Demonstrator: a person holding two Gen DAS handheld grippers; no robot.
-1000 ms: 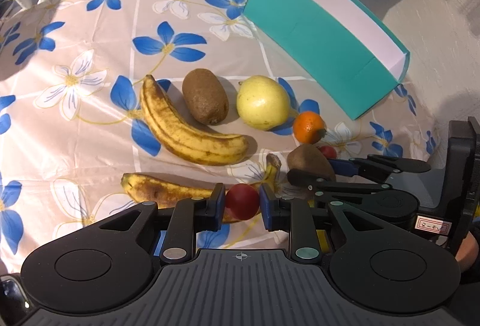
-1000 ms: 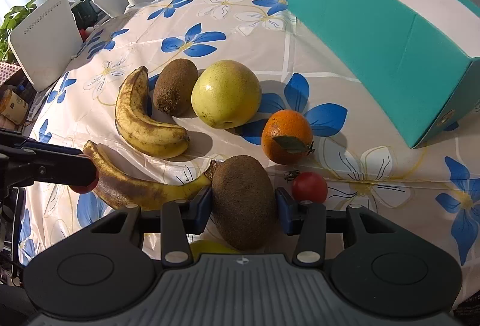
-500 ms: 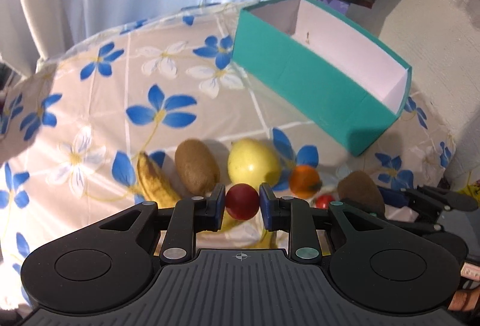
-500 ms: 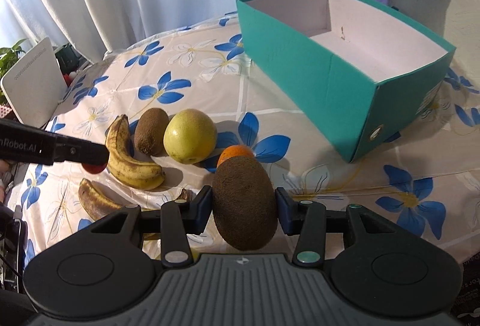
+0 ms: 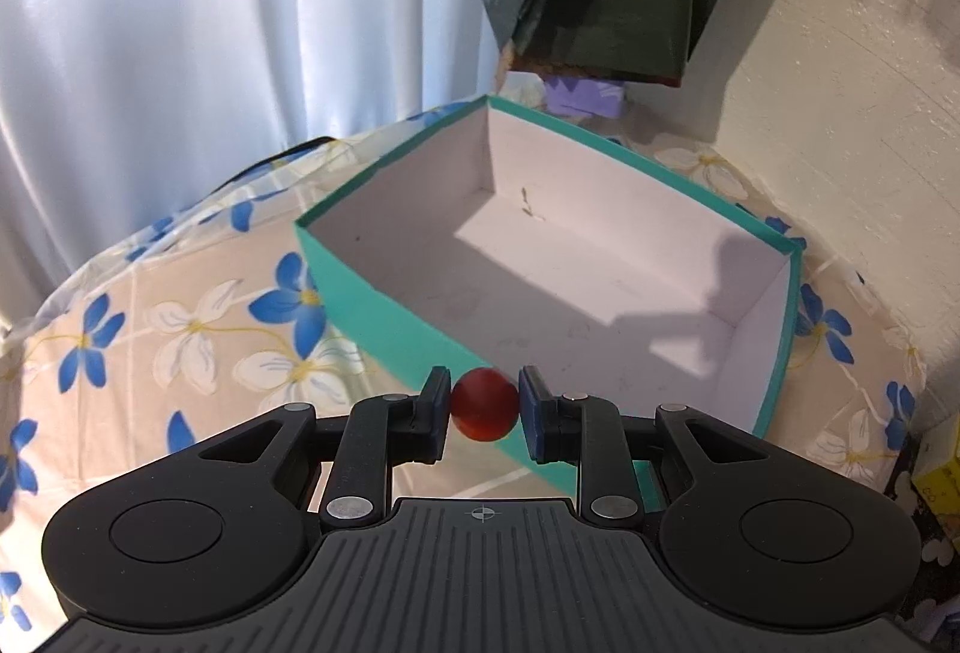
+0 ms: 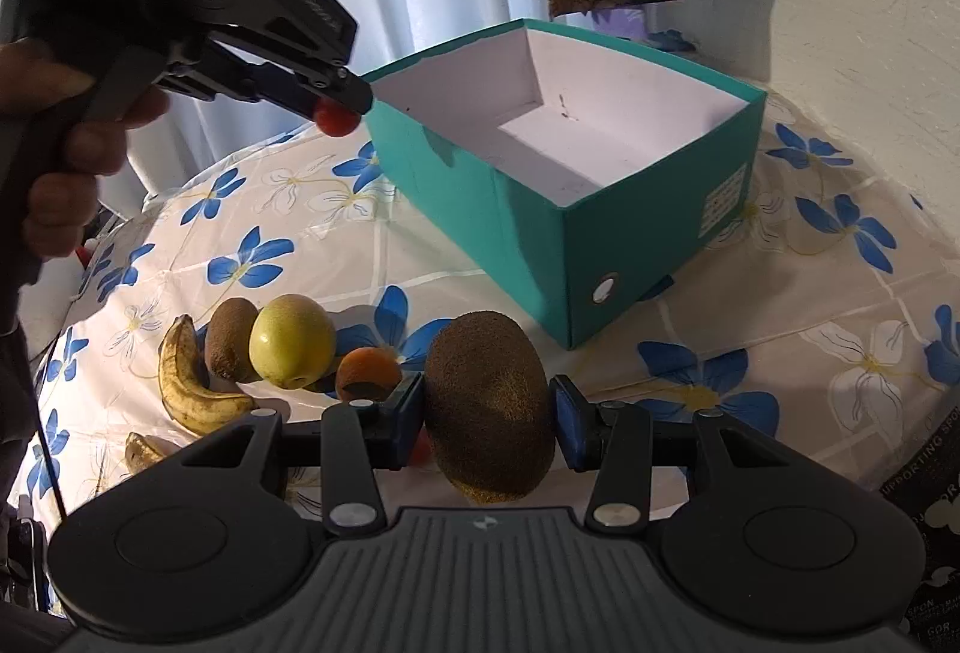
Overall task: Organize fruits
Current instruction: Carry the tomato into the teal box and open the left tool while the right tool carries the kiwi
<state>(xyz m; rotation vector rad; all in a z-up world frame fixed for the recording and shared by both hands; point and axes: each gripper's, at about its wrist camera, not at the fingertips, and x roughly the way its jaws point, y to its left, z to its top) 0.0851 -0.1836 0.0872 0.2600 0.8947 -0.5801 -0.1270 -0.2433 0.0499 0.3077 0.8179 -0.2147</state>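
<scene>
Right wrist: two kiwis (image 6: 489, 407), two bananas (image 6: 195, 383)

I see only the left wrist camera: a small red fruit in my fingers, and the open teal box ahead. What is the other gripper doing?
Observer: The right gripper is shut on a large kiwi, held above the tablecloth.
Operator: Which fruits lie on the table?
Observer: A banana, the end of a second banana, a smaller kiwi, a yellow-green fruit and an orange.
Operator: Is my red fruit above the box?
Observer: Probably not yet. In the right wrist view, the left gripper holds the red fruit just left of the corner of the box.
</scene>
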